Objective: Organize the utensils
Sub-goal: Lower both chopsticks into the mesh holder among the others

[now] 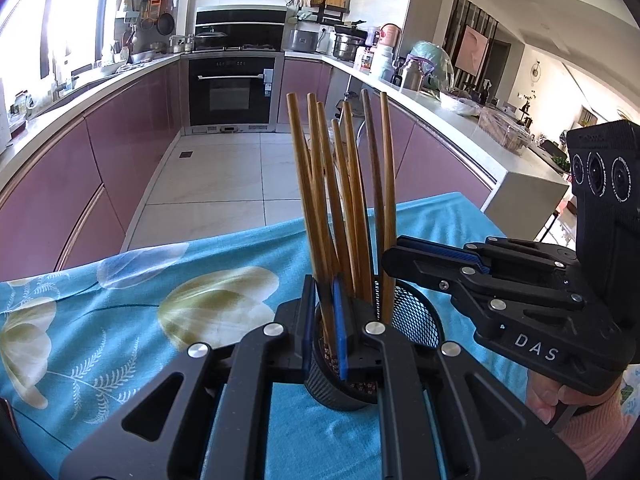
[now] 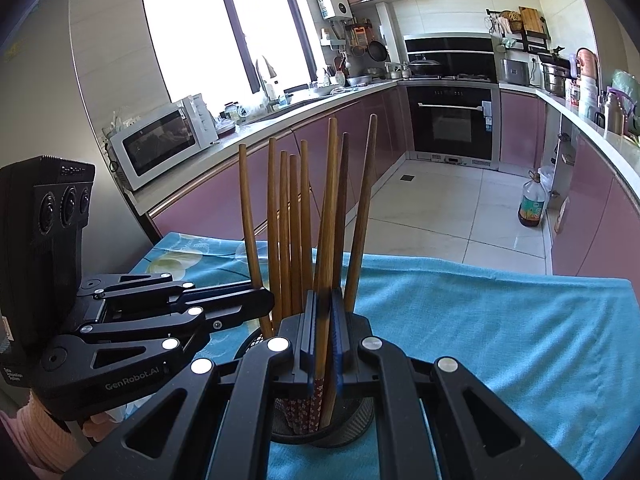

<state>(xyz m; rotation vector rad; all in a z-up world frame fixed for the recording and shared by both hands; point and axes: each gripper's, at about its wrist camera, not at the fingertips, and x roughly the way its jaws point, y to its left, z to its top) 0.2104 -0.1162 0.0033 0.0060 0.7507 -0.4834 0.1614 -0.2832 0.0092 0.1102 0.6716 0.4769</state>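
U-shaped kitchen: mauve cabinets (image 2: 352, 148), pale tiled floor (image 2: 460, 208), built-in oven (image 2: 452, 120) at centre, bright window (image 2: 216, 28) upper left.

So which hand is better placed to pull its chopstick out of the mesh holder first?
Probably the left. The left gripper is shut on the outermost chopstick, which leans apart from the bundle. The right gripper pinches a middle chopstick among close neighbours, which may drag along.

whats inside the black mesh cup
Wooden chopsticks stand upright in the mesh cup, each gripper shut on one. Their lower ends and the cup's bottom are hidden.
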